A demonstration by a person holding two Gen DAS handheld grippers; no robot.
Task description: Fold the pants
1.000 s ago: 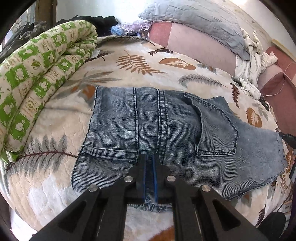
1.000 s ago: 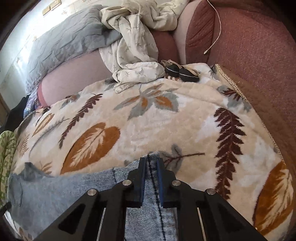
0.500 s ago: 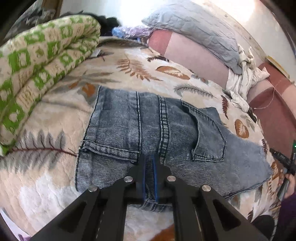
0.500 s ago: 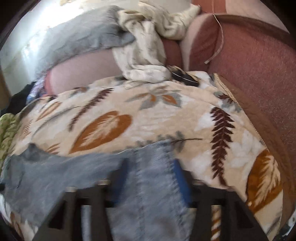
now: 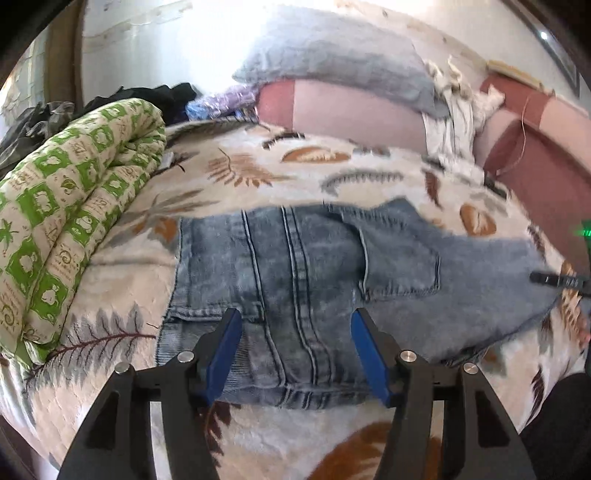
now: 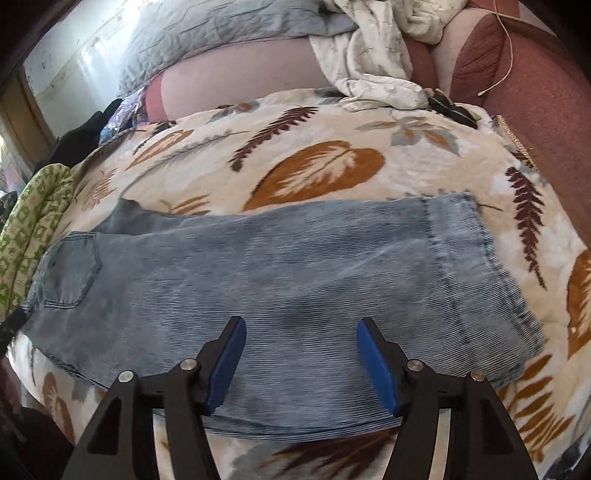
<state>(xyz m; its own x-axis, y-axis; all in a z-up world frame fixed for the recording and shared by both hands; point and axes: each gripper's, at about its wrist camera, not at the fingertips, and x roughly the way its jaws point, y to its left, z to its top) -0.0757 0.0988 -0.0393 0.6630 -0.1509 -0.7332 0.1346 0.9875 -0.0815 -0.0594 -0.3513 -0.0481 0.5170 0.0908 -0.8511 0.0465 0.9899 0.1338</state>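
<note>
On leaf-print blanket (image 6: pixel 332 173), folded jeans (image 6: pixel 280 266), both grippers' jaws just opened wide, empty, green quilt (image 5: pixel 74 206) beside.

Faded blue denim pants (image 6: pixel 280 280) lie flat — folded lengthwise — across the bed.

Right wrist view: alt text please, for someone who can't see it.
A pair of light blue jeans lies flat, folded lengthwise, on a cream leaf-print blanket over a bed, back pocket at left and leg hem at right. The right claw hangs open above the near edge of the denim, its blue pads clear of the cloth. Grey quilted bedding and crumpled white fabric lie behind.
</note>
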